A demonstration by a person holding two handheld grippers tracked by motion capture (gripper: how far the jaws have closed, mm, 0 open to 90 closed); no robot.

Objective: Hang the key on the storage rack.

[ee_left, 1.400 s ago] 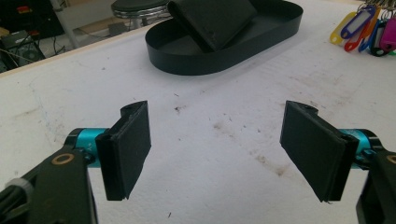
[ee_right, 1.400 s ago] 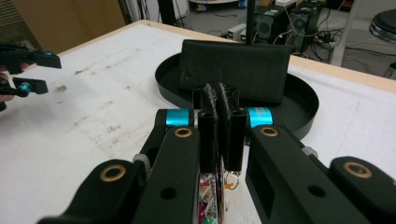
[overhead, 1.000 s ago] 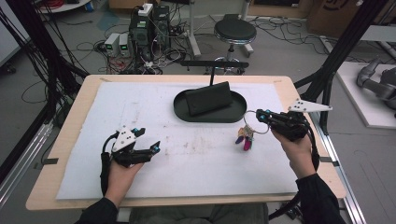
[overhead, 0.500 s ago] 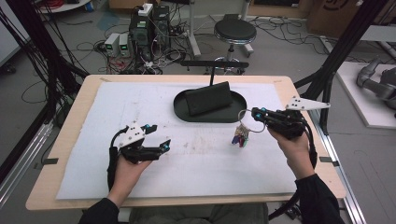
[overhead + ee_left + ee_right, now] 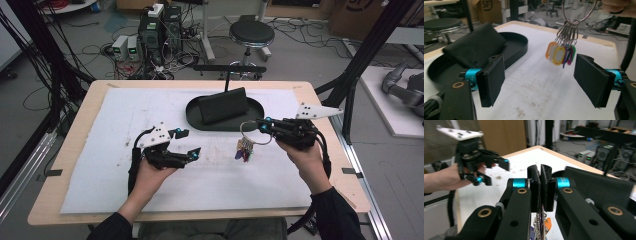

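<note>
The large thin metal key ring with its bunch of coloured plastic tags point(image 5: 244, 148) hangs in the air above the white mat on the bench point(image 5: 110, 120), just in front of the black oval tray point(image 5: 260, 107) that holds a black wedge-shaped pouch point(image 5: 222, 105). The right tool point(image 5: 264, 126) has its jaws pressed together on the wire ring, seen edge-on between the pads in the right gripper view, and the left tool point(image 5: 186, 143) is spread wide with nothing in it, aimed at the tags. The bunch is probably light, the ring stiff but thin and smooth, so it could pivot or slip in a pinch. The tags swing loosely and would fan apart; squeezing several flat faces together looks the surer hold for the second tool. The long axis runs vertically, ring uppermost and tags pointing down at the bench.
</note>
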